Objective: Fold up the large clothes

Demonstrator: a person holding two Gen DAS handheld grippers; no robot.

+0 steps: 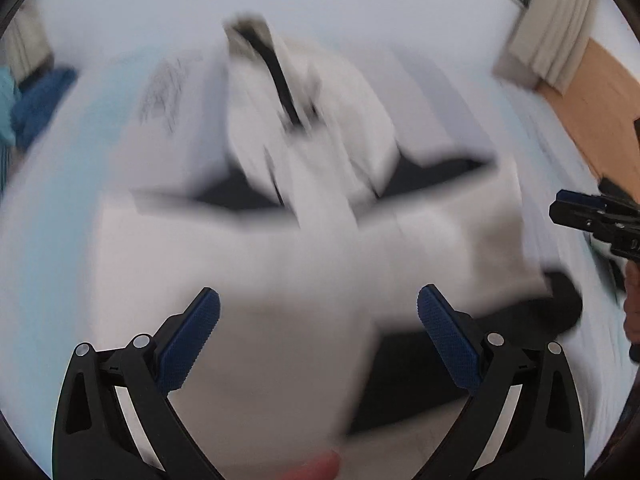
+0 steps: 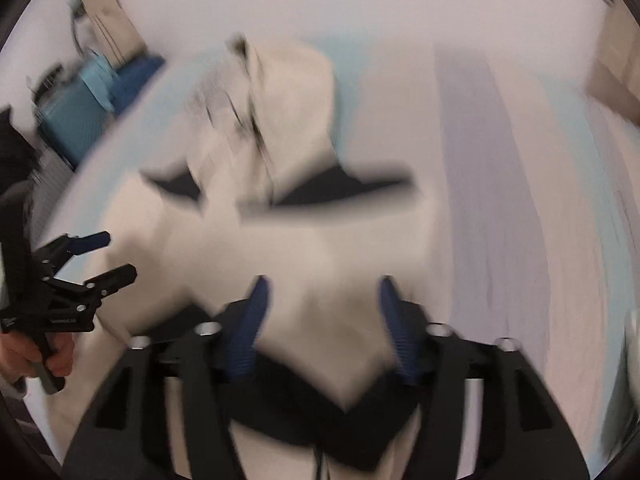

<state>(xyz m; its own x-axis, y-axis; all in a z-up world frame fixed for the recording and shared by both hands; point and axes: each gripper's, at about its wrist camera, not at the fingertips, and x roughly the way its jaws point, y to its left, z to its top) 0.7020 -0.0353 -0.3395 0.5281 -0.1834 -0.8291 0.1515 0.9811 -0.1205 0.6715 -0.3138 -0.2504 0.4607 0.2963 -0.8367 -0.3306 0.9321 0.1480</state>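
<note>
A large white garment with black panels (image 1: 304, 208) lies spread on a pale bed sheet, badly blurred by motion; it also shows in the right wrist view (image 2: 256, 216). My left gripper (image 1: 318, 314) is open with its blue pads (image 1: 192, 340) wide apart above the near part of the cloth, holding nothing. It also appears at the left of the right wrist view (image 2: 114, 254), open. My right gripper (image 2: 322, 300) is open over the near edge of the garment, its blue pads (image 2: 248, 320) apart. It shows at the right edge of the left wrist view (image 1: 560, 206).
The pale bed sheet (image 1: 360, 8) runs all around the garment. Blue cloth and a blue basket (image 2: 76, 120) stand past the bed's left edge. A curtain (image 1: 552, 28) and wooden floor (image 1: 600, 100) lie to the right.
</note>
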